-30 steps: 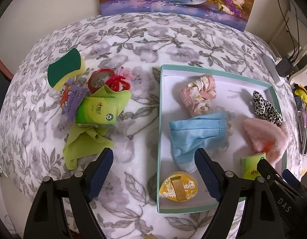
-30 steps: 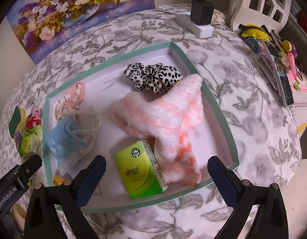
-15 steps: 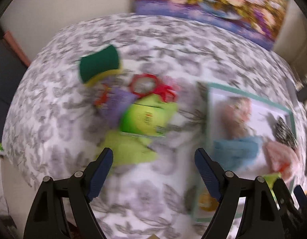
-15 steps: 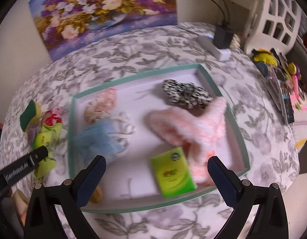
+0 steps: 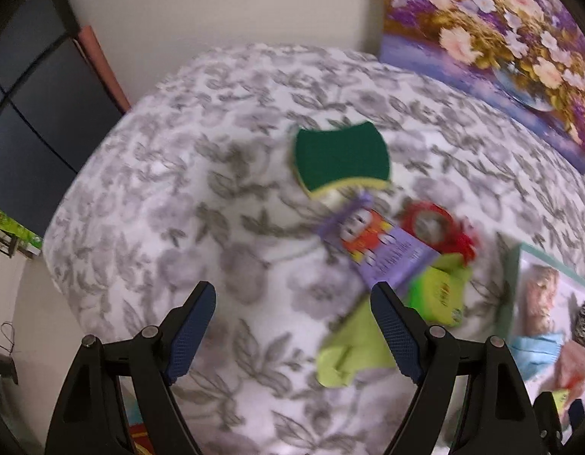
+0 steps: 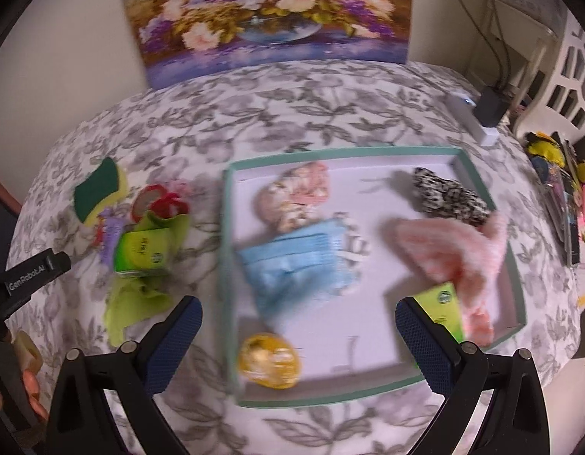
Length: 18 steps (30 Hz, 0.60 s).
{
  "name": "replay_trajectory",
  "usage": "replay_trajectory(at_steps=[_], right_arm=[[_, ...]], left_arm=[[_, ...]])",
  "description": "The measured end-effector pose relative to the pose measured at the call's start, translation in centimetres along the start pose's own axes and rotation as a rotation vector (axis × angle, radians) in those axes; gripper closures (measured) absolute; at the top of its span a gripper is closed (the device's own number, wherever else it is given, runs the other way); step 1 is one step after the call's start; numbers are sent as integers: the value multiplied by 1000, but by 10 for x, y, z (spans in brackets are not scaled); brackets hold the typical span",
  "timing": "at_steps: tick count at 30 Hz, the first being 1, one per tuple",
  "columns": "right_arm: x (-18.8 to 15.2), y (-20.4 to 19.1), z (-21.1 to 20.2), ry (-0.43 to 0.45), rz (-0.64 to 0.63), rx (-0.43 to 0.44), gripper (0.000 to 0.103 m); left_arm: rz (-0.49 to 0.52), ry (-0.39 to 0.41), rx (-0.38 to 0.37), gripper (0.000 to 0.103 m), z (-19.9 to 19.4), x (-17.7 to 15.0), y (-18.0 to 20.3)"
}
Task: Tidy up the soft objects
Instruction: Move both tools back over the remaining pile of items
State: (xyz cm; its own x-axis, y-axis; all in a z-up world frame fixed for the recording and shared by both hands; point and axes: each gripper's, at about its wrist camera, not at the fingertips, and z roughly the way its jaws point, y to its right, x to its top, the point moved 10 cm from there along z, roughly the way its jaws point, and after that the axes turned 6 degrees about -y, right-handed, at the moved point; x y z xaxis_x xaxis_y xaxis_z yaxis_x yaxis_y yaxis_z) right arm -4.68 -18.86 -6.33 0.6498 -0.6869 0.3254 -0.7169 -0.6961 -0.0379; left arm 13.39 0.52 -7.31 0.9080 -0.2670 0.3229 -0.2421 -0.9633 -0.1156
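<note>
**While both hand-held grippers hang released, soft things lie split between tray and cloth**

Although the left wrist view is smeared by blur, the left hand-held gripper (image 5: 292,331) plainly stands spread wide with nothing between its blue-padded fingers (image 5: 190,331), above the grey-and-white floral cloth covering the desk (image 5: 178,208). Ahead of it, towards the desk's left side, lies a green-topped yellow scouring sponge (image 5: 342,159). Just beside that rests a purple card printed with a red cartoon figure (image 5: 383,250), then a red ring-shaped item with a red tuft (image 5: 433,227). A lime-green tissue packet (image 5: 436,295) sits on a crumpled lime-green cloth (image 5: 349,356), close to the tray's left wall.

The right hand-held gripper (image 6: 298,339) is likewise released and empty, poised over the near edge of the shallow white tray with a teal rim (image 6: 226,250). Inside the tray, a pale blue pleated face mask (image 6: 292,265) lies left of centre, touching a pink floral fabric scrunchie (image 6: 296,197) behind it. A black-and-white leopard-print scrunchie (image 6: 448,197) sits in the far right corner, and a fluffy pink-and-white fleece piece (image 6: 452,254) sprawls along the right wall, overlapping a second lime-green tissue packet (image 6: 444,307). A round yellow foil-topped cup (image 6: 268,360) occupies the near left corner. A floral painting (image 6: 266,11) leans against the wall at the desk's far edge
</note>
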Motion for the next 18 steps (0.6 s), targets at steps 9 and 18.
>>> replay_trajectory(at_steps=[9, 18], right_arm=[[3, -46, 11, 4, -77, 40, 0], [9, -74, 18, 13, -140, 68, 0]], left_arm=[[-39, -13, -37, 19, 11, 9, -15], [-85, -82, -122, 19, 25, 13, -16]])
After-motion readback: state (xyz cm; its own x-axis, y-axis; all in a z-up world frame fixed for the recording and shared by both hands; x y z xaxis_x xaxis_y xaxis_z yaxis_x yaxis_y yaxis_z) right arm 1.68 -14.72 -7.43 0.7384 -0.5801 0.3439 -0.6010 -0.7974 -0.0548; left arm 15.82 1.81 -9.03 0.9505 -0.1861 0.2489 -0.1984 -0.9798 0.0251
